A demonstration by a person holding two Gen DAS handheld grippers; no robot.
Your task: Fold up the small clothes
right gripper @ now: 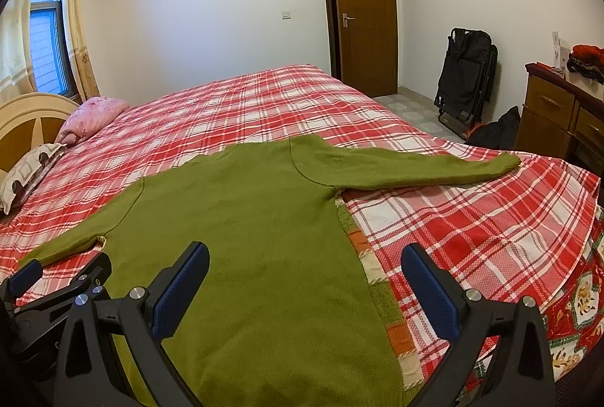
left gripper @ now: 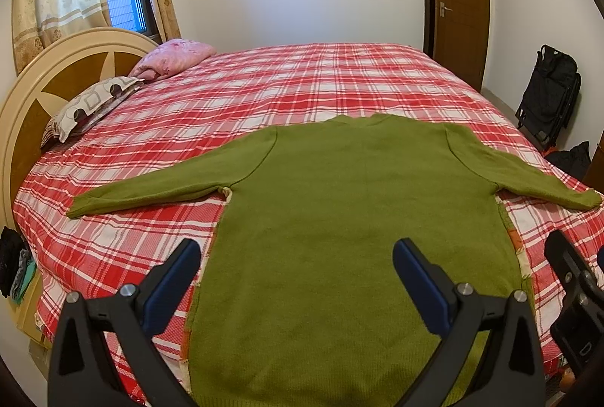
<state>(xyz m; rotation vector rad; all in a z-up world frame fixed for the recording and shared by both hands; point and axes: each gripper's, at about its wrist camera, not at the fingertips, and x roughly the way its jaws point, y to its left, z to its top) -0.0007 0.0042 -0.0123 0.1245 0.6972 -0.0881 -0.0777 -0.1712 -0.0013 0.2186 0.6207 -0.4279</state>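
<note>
A green knit sweater (left gripper: pixel 351 218) lies flat on the bed, back up, with both sleeves spread out to the sides and its hem nearest me. A patterned lining or second layer peeks out along its side seams. My left gripper (left gripper: pixel 296 254) hovers open over the sweater's lower left part, nothing between its blue pads. My right gripper (right gripper: pixel 305 258) is open too, above the sweater's (right gripper: pixel 245 237) lower right edge. The right gripper's black frame (left gripper: pixel 573 294) shows at the right edge of the left wrist view, and the left gripper (right gripper: pixel 56 275) at the lower left of the right wrist view.
The bed carries a red and white plaid sheet (left gripper: pixel 302 82). Pillows (left gripper: pixel 90 105) and a pink bundle (left gripper: pixel 173 58) lie by the headboard (left gripper: pixel 45 94) at left. A folded black chair (right gripper: pixel 466 86), a dark bag (right gripper: pixel 494 133) and a wooden dresser (right gripper: pixel 558 120) stand to the right, near a door (right gripper: pixel 364 14).
</note>
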